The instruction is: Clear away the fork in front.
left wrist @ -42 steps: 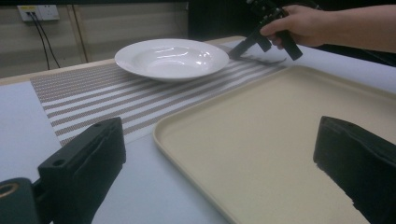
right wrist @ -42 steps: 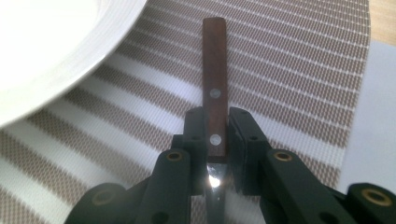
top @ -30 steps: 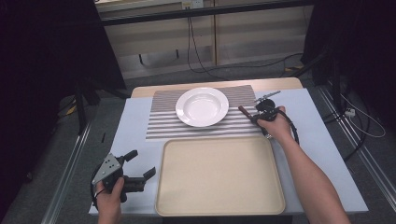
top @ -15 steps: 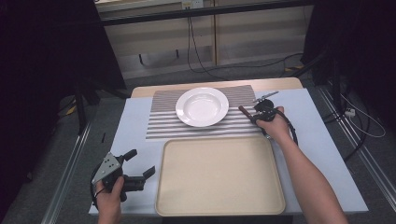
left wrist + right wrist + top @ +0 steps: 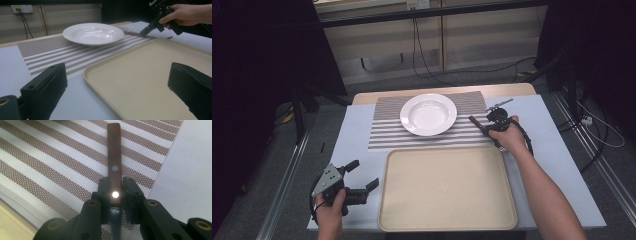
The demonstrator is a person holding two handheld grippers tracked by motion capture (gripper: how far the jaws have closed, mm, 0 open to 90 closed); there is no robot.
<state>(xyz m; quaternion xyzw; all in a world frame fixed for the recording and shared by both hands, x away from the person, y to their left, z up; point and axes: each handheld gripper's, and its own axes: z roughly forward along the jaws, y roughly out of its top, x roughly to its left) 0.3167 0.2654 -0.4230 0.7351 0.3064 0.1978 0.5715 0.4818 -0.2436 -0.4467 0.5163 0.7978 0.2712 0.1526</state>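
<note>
The right gripper (image 5: 115, 195) has its jaws clamped on the knife (image 5: 114, 160) at the placemat's (image 5: 387, 135) right edge, not yet lifted; the left gripper (image 5: 362, 176), jaws apart, waits by the bench's near-left corner.

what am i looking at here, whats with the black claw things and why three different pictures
A person sits at a table holding a hand-held two-jaw gripper in each hand. The wide picture is shot from above. The other two come from small cameras riding on the grippers, so the black shapes at their bottom edges are the jaws.

On the table lie a striped placemat with a white plate on it, and nearer the person a beige tray.

The left gripper stands open beside the tray, holding nothing. The right gripper is shut on the brown wooden handle of a knife, which reaches over the placemat.
</note>
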